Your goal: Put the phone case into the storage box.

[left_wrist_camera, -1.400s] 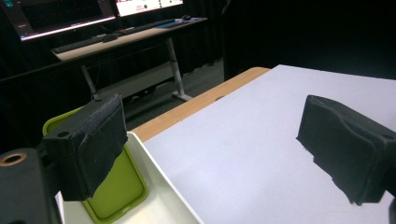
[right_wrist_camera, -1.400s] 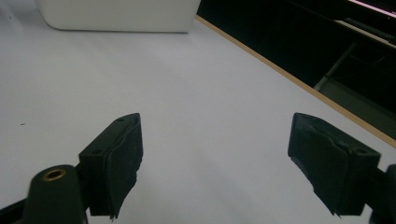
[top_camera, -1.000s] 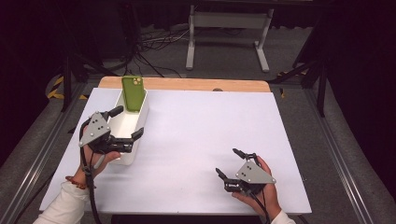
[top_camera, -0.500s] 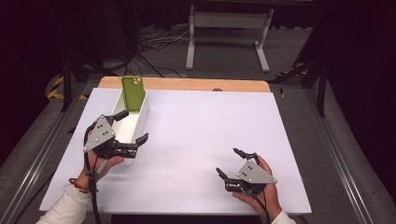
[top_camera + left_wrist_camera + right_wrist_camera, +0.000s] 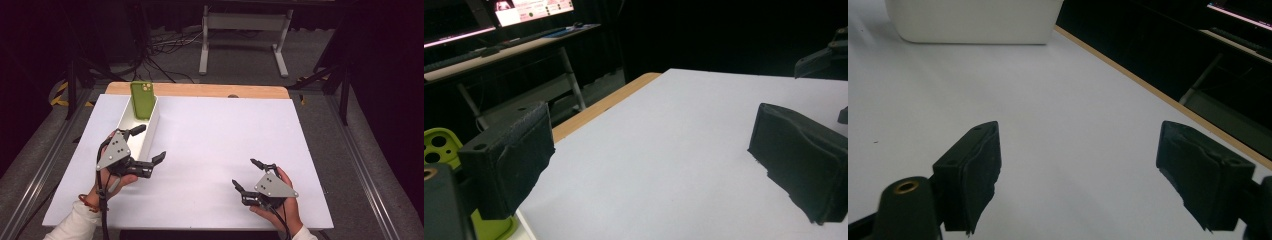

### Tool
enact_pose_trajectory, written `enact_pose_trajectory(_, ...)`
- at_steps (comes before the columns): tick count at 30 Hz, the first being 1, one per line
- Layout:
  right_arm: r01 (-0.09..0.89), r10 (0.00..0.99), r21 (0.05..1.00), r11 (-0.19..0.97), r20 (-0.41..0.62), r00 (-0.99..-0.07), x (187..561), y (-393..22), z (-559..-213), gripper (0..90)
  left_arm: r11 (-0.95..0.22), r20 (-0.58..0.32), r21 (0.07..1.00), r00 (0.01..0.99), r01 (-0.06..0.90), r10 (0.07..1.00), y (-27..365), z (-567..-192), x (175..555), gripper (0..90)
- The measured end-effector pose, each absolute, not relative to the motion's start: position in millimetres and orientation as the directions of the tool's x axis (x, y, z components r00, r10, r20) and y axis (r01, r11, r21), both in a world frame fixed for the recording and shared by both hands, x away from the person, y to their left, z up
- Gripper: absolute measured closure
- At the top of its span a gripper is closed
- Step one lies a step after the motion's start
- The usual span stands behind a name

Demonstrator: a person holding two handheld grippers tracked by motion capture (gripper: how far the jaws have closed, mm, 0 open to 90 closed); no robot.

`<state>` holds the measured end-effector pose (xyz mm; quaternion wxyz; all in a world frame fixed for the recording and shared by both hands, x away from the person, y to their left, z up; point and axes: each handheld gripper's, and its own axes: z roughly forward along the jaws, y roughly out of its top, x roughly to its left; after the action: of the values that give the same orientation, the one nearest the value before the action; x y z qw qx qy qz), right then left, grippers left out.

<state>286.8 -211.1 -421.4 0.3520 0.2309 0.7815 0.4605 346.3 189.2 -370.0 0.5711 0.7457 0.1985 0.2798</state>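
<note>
Green phone (image 5: 142,99) upright in white bin (image 5: 150,131), just beyond empty, wide-open left hand-held gripper (image 5: 148,144).

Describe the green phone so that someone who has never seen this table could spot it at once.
Start at the white-covered table and go to its far left corner, where a long white bin runs toward the wooden back edge. The green phone stands upright in the far end of that bin, leaning on its wall, camera lenses at the top. It is the only brightly coloured thing on the table.
</note>
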Motion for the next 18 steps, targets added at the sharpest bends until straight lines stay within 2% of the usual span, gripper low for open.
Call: enact_pose_trajectory(18,0.027,0.682,0.883,0.470,-0.343,-0.646,284,-212,-419,19.3,-0.278,0.214,0.959,0.784,-0.055,0.583,183,-375,332,5.1)
